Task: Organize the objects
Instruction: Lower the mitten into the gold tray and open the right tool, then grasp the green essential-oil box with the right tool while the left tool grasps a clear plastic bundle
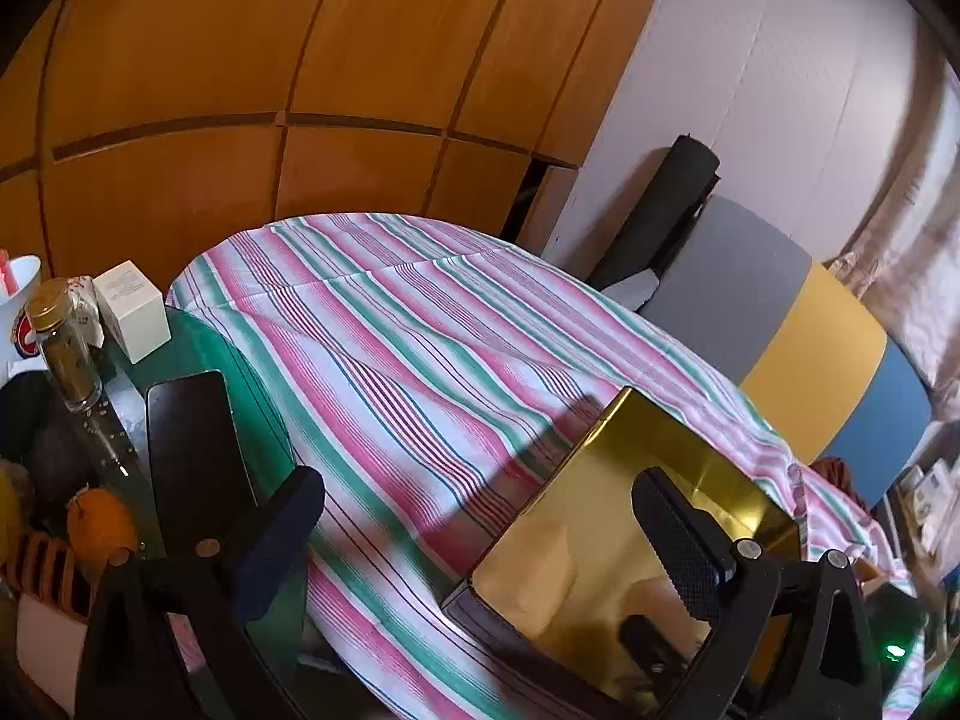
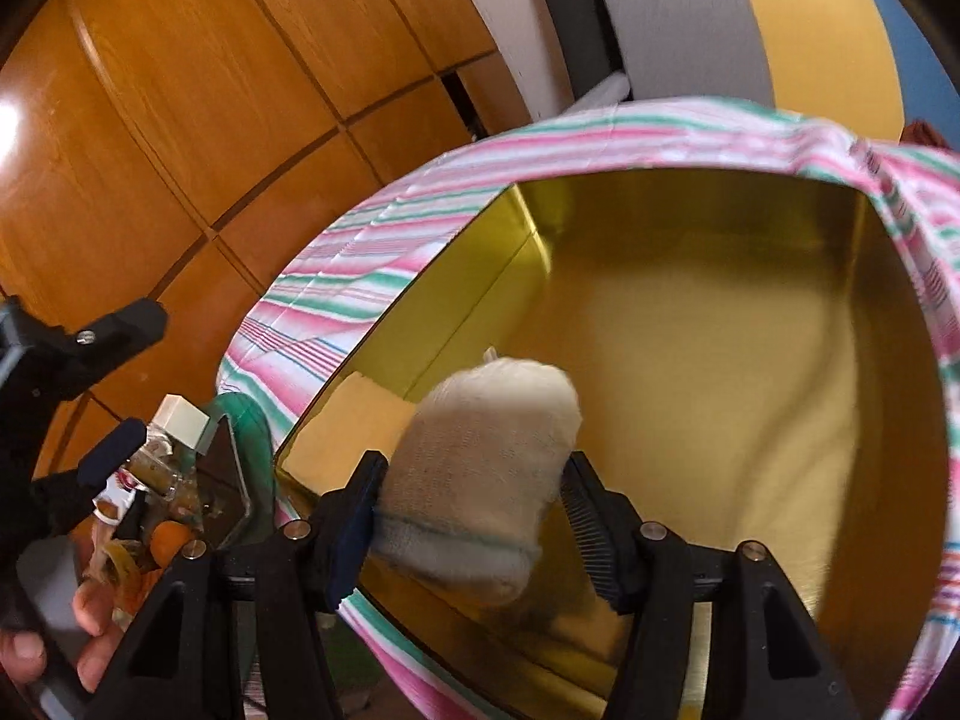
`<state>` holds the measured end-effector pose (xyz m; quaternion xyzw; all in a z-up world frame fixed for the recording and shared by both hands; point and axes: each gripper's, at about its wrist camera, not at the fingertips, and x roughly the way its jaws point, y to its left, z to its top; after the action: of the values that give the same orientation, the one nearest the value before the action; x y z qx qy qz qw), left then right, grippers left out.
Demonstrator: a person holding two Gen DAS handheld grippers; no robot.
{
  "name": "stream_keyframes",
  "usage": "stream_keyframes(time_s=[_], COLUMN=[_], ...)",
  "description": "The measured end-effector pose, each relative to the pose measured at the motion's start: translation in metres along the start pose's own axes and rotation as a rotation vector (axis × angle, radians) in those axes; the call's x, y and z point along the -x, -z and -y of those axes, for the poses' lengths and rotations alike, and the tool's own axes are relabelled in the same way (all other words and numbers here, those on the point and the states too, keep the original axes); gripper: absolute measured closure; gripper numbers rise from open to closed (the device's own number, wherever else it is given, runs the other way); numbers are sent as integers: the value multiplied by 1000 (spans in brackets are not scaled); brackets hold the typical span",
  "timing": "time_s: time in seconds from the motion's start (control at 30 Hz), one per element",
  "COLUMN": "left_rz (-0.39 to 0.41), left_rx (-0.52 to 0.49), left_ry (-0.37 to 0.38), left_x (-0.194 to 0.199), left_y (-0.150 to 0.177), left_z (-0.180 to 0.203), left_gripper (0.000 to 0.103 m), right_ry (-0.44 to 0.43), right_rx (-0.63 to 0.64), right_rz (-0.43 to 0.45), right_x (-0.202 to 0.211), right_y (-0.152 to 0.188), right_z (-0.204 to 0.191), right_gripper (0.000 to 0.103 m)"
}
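A gold open box (image 2: pixel 690 360) sits on the striped cloth; it also shows at the lower right of the left wrist view (image 1: pixel 606 546). My right gripper (image 2: pixel 474 498) is shut on a rolled beige sock (image 2: pixel 480 474) and holds it over the box's near left corner. My left gripper (image 1: pixel 480 534) is open and empty above the cloth, its right finger (image 1: pixel 684 546) over the box. The left gripper also appears at the left edge of the right wrist view (image 2: pixel 114 384).
A round table carries the pink, green and white striped cloth (image 1: pixel 390 348). At its left are a spice jar (image 1: pixel 63 348), a small white box (image 1: pixel 132 312), a black tray (image 1: pixel 192 456), an orange (image 1: pixel 99 525). Wooden cabinets (image 1: pixel 270 72) stand behind. A grey, yellow and blue chair back (image 1: pixel 798 330) is at the right.
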<state>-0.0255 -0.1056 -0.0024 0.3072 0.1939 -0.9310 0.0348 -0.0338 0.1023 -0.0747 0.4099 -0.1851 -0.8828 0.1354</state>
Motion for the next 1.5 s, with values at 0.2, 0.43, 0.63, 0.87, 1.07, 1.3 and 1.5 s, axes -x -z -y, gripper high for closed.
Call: stream_keyframes(time_s=[0.2, 0.43, 0.63, 0.87, 1.07, 1.3, 1.5], left_rz=[19, -1, -26, -48, -88, -170, -214], left_rx=[-6, -19, -46, -156, -263, -360, -447], left_ry=[-2, 7, 48, 129, 241, 377, 439], left_x=[3, 3, 4, 10, 17, 27, 40], left_y=[2, 9, 19, 39, 61, 91, 119], left_z=[5, 12, 25, 56, 88, 122, 149], left_gripper=[0, 0, 0, 0, 0, 0, 0], right_ry=[-39, -11, 57, 131, 219, 392, 564], right_rx=[6, 19, 25, -31, -114, -295, -474], right_rz=[44, 113, 174, 260, 319, 366, 396], right_x=[13, 42, 70, 111, 144, 184, 219], right_y=[2, 5, 3, 6, 13, 42, 79], right_z=[-5, -3, 8, 36, 73, 141, 207], right_gripper=[32, 32, 32, 32, 32, 32, 32])
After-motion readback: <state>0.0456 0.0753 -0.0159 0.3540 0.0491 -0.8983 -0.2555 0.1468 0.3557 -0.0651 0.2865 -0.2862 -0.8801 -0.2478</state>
